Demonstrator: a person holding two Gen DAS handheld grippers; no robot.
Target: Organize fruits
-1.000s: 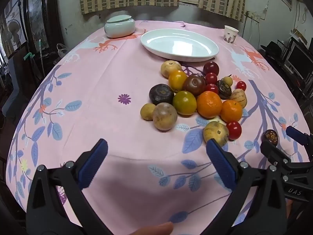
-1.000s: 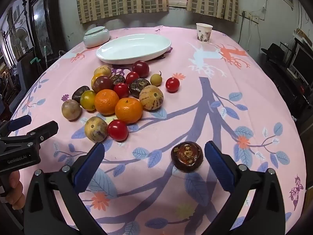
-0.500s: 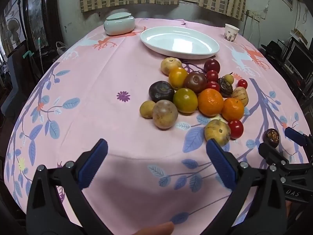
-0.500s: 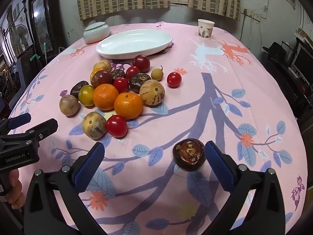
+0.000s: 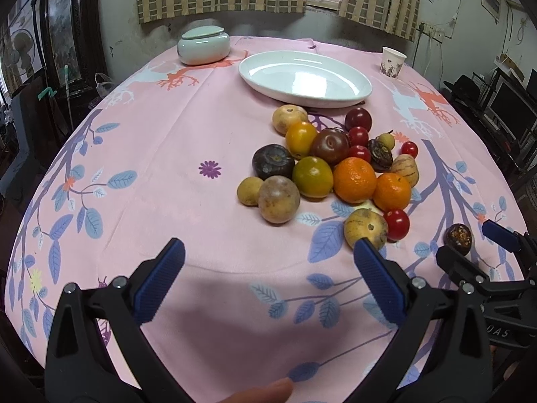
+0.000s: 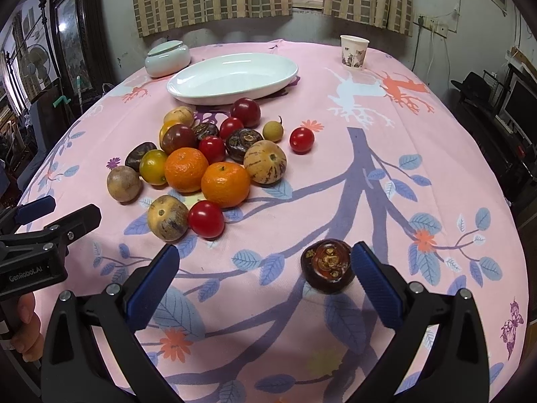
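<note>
1. Left gripper (image 5: 268,265), black frame with blue ribbed pads: jaws spread wide, nothing between them, only bare cloth of the pink tablecloth with blue leaves and purple branches (image 5: 167,168). The right pad tip overlaps the near edge of a tan speckled round fruit (image 5: 365,226) in this view; contact cannot be judged.
2. Right gripper (image 6: 265,268), same build: jaws spread wide. A dark brown round fruit with an amber dried top (image 6: 327,263) sits on the cloth just inside the right pad (image 6: 376,282); the two look to be touching or nearly so, no squeeze visible. The left pad is well apart from it.
3. In the left wrist view that same dark fruit (image 5: 458,238) lies between the right gripper's fingers at the frame's right edge, apart from the pile.
4. The fruit pile (image 6: 201,161) lies mid-table: two oranges, red tomatoes, yellow-green and dark purple fruits, tan striped ones, all on the cloth.
5. The white oval ceramic dish (image 6: 231,74) stands beyond the pile with no fruit in it.
6. Behind: a pale green lidded jar (image 5: 203,45) and a patterned paper cup (image 6: 354,52).
7. Cut off or unclear: both gripper bodies run out of the lower frame; a fingertip (image 5: 258,391) shows at the bottom edge; some fruits in the pile are half hidden behind others.
</note>
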